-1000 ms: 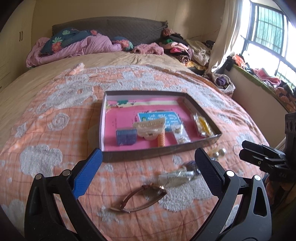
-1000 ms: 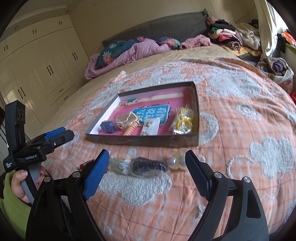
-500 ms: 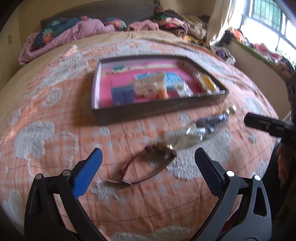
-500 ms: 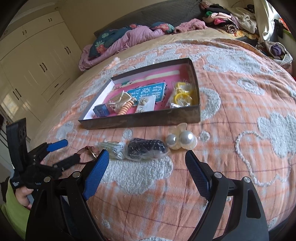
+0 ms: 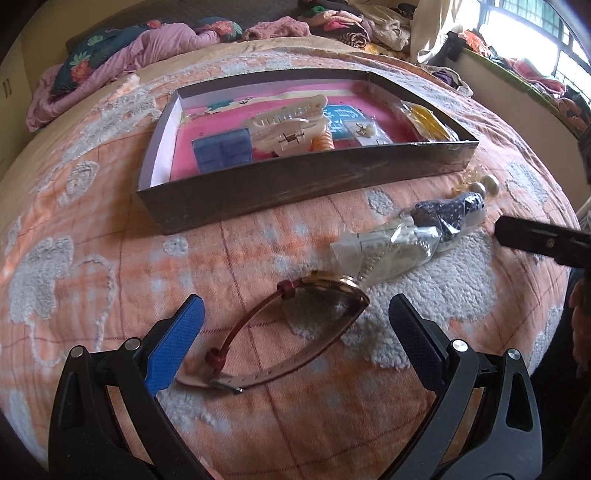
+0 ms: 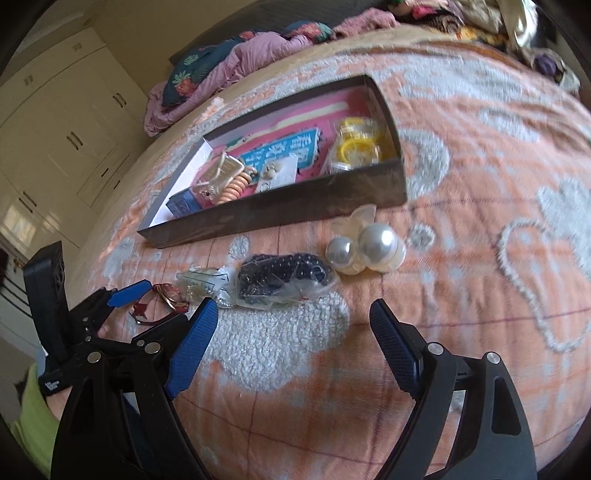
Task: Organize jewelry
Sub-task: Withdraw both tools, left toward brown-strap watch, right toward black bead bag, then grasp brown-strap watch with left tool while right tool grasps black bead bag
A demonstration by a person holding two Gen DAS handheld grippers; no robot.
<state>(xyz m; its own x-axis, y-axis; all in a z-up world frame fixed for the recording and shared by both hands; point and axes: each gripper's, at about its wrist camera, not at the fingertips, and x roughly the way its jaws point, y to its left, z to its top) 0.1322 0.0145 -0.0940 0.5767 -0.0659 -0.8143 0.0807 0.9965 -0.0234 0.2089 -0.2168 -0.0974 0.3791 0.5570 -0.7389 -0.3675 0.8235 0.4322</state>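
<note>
A shallow dark box with a pink floor lies on the orange bedspread and holds a hair claw, a blue case, a yellow bagged item and other pieces. In front of it lie a rose-gold watch with a red strap, a clear bag of pale jewelry, a bag of dark beads and a pearl piece. My left gripper stands open with the watch between its fingers, untouched. My right gripper hangs open just short of the bead bag.
Crumpled bedding and pillows lie at the bed's head, with piled clothes toward the window. White wardrobes stand left. A hand in a green sleeve holds the left gripper.
Both grippers have sunk toward the bedspread and tilted further down. The watch now lies between the left fingers, and the bagged pieces and pearls look larger and closer to the right gripper.
</note>
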